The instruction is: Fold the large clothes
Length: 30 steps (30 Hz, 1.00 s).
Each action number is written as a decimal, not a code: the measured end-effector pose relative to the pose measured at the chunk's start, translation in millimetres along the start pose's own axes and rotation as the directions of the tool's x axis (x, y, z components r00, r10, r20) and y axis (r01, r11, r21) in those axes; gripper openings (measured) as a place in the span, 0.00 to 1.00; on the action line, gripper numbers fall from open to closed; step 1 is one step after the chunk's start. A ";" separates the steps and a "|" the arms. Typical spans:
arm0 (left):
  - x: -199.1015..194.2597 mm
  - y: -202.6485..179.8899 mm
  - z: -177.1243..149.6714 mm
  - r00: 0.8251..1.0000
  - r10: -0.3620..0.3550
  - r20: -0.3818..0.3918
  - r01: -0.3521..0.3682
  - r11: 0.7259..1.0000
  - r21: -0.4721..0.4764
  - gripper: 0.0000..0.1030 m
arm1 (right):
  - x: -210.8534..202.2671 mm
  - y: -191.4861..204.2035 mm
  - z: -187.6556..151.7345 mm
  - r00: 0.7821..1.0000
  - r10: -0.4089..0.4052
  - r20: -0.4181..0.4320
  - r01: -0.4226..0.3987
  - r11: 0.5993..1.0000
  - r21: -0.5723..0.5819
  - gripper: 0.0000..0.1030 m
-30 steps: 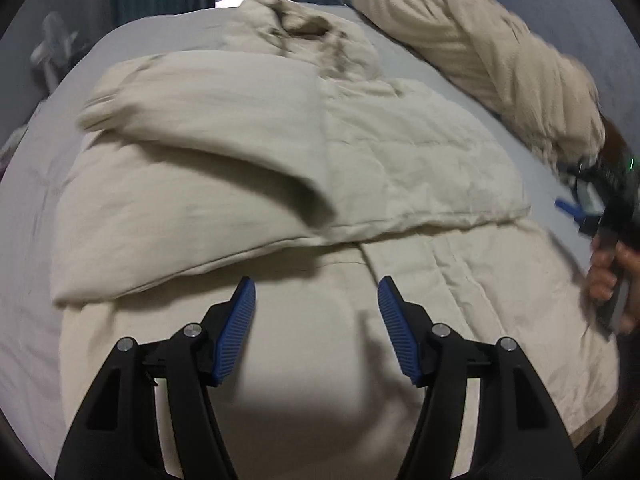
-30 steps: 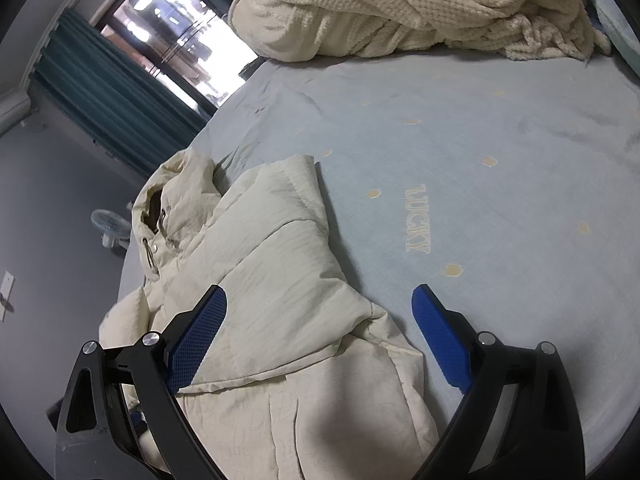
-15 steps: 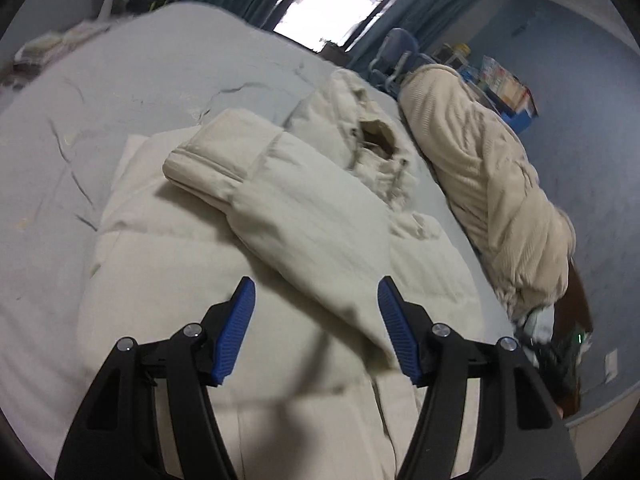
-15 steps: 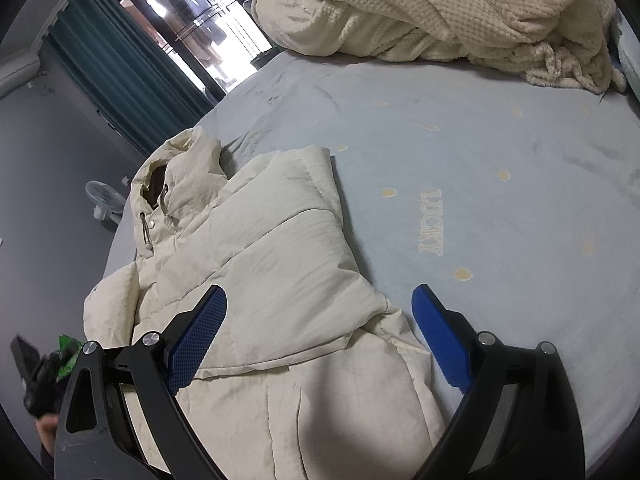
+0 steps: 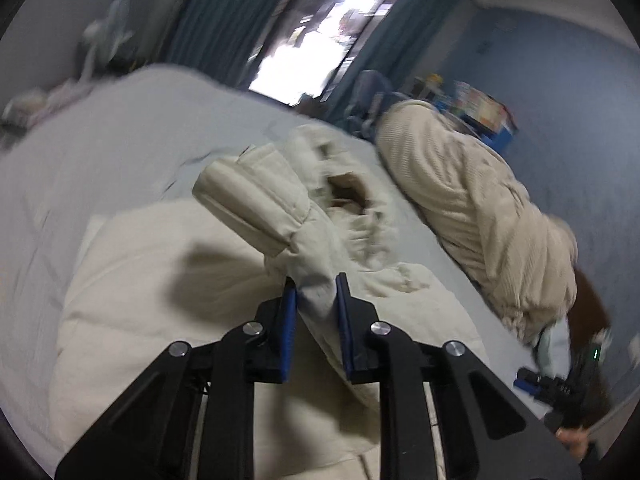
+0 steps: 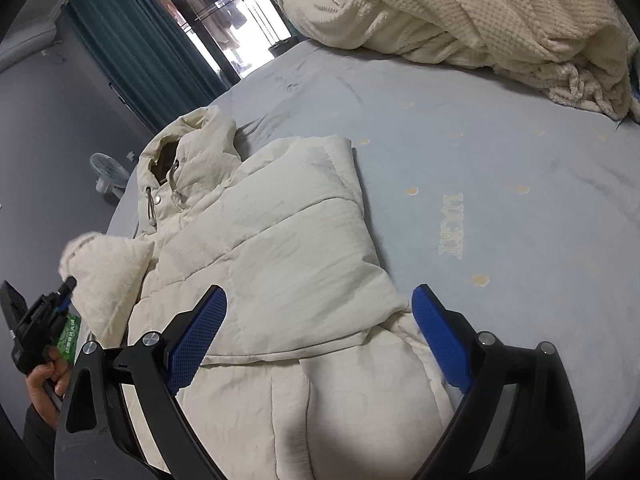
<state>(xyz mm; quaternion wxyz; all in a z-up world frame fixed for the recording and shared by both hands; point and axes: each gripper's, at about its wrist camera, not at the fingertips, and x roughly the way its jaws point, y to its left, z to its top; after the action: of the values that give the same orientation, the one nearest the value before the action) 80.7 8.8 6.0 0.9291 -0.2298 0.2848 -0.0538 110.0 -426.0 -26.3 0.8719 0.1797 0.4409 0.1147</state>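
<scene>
Cream padded jacket lies flat on the bed. Left gripper pinches its sleeve, raised toward 12 o'clock, presumably for folding inward; right gripper hovers agape at 6 o'clock.

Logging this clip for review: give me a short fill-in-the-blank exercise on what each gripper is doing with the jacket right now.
1. The left gripper has its jaws shut on the jacket's ____.
2. The right gripper has its jaws ____ and holds nothing.
3. The cream jacket lies on a light blue sheet printed with the word ____.
4. Past the jacket, a heaped cream ____ sits on the bed.

Missing words: sleeve; open; LUCKY; blanket
</scene>
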 end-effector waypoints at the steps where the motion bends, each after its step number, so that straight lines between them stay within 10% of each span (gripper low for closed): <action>1: 0.2 -11.1 -1.3 1.000 -0.007 0.003 0.007 0.999 0.036 0.14 | 0.5 -0.2 0.1 1.000 0.001 -0.002 -0.001 1.000 0.001 0.87; 8: 17.5 -72.1 -23.1 0.998 -0.047 -0.043 0.055 0.974 0.222 0.19 | 2.7 1.8 -0.3 1.000 0.003 -0.012 -0.003 1.000 -0.005 0.87; 12: 33.4 -102.3 -52.6 0.991 -0.077 -0.113 0.111 0.937 0.332 0.58 | 2.6 0.3 0.3 1.000 0.006 -0.014 -0.006 1.000 0.005 0.87; 19: 46.4 -133.2 -89.5 0.971 -0.083 -0.226 0.179 0.877 0.445 0.60 | 2.8 -0.7 -0.4 1.000 0.011 -0.016 -0.011 1.000 0.015 0.87; 30: 22.9 -93.6 -49.3 0.984 -0.052 -0.173 0.102 0.949 0.297 0.66 | 2.8 3.3 -1.1 1.000 0.022 -0.022 -0.022 1.000 -0.004 0.87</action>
<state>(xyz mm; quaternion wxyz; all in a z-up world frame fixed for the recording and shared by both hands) 75.4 -99.2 1.2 0.9242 -0.0896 0.3388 -0.1519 110.6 -421.8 -27.6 0.8659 0.1814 0.4484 0.1273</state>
